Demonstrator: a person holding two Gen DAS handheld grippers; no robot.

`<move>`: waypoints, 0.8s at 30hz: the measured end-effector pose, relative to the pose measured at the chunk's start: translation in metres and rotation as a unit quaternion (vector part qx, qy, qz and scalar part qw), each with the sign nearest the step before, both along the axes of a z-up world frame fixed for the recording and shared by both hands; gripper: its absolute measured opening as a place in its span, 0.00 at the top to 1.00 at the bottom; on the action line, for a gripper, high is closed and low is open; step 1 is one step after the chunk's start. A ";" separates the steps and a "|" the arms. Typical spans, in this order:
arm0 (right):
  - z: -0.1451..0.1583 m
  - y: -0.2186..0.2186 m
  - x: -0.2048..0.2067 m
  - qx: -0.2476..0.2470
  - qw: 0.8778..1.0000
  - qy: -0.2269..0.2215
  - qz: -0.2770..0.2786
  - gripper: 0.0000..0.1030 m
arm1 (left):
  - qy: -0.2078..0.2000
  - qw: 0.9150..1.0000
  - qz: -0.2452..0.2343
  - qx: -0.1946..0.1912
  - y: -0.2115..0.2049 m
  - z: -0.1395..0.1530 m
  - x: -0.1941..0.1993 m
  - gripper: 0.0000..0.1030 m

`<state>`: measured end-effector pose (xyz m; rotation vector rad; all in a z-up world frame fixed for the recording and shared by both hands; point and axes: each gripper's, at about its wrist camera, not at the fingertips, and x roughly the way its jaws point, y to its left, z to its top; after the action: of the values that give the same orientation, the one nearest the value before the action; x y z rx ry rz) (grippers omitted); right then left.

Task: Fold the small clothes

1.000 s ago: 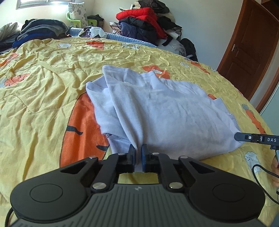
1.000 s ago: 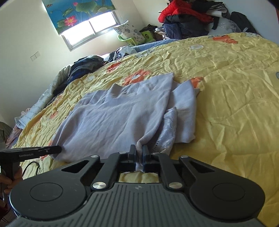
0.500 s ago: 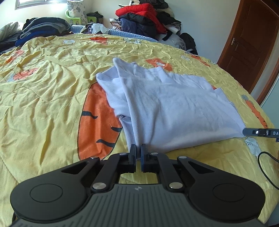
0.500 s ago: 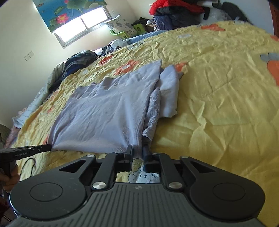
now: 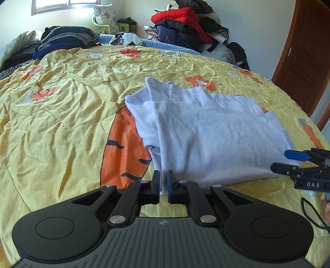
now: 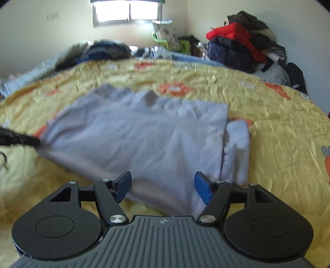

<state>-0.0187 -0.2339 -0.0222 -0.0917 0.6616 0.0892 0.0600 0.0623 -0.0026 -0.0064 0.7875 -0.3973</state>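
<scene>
The pale lilac shirt (image 5: 210,134) lies flat on the yellow bedspread (image 5: 61,115) w/ orange carrot prints, approx. in the middle of the bed; both its sides are folded in, so one sleeve part shows beside the folded edge on each side. The left gripper (image 5: 164,181) has its jaws pressed together on the near hem corner of the shirt, a thin strip of cloth is visible between the two fingers. The right gripper (image 6: 163,184) has the jaws wide apart, blue pads (image 6: 201,185) showing, and it holds nothing; the near hem of the shirt lies between and just in front of the fingers, but the right wrist view is blurred, so I cannot tell if they touch the cloth. In the left wrist view the right gripper shows at the right edge, also w/ fingers spread, at the other hem corner. Behind the bed there is a pile of jackets (image 5: 185,26), red one on top, a stack of dark clothes (image 5: 66,39) at the left, a window (image 6: 126,12) and a brown door (image 5: 307,53).
</scene>
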 end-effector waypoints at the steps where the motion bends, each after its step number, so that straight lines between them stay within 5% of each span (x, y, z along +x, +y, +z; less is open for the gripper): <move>1: -0.002 0.003 -0.003 -0.007 1.000 -0.006 0.003 0.29 | 0.002 1.000 0.003 0.003 -0.001 -0.001 0.001 0.93; 4: -0.007 0.009 -0.008 -0.026 1.000 -0.008 0.011 0.19 | 0.010 1.000 0.011 0.006 -0.001 -0.004 0.004 0.92; 9: -0.005 0.017 -0.010 -0.040 0.999 -0.017 0.002 0.19 | 0.004 1.000 0.018 0.022 -0.002 -0.006 0.003 0.84; 11: -0.002 0.021 -0.012 -0.038 0.999 -0.025 0.006 0.19 | -0.005 0.999 0.023 0.037 -0.003 -0.006 0.001 0.68; 13: 0.002 0.028 -0.015 -0.041 0.998 -0.033 0.016 0.19 | -0.015 0.999 0.029 0.042 -0.002 -0.005 0.000 0.32; 14: 0.004 0.033 -0.016 -0.048 0.998 -0.038 0.022 0.19 | -0.024 0.998 0.033 0.038 0.000 -0.003 -0.001 0.27; 18: 0.007 0.065 -0.019 -0.098 0.992 -0.052 0.062 0.19 | -0.036 0.998 0.035 0.031 0.007 0.004 0.004 0.25; 24: -0.005 0.122 -0.021 -0.180 0.973 -0.068 0.124 0.19 | 0.001 0.999 0.030 -0.011 0.020 0.008 0.042 0.25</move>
<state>-0.0399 -0.1117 -0.0274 -0.5268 0.5215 0.2006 0.1023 0.0824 0.0052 -0.0510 0.7841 -0.3483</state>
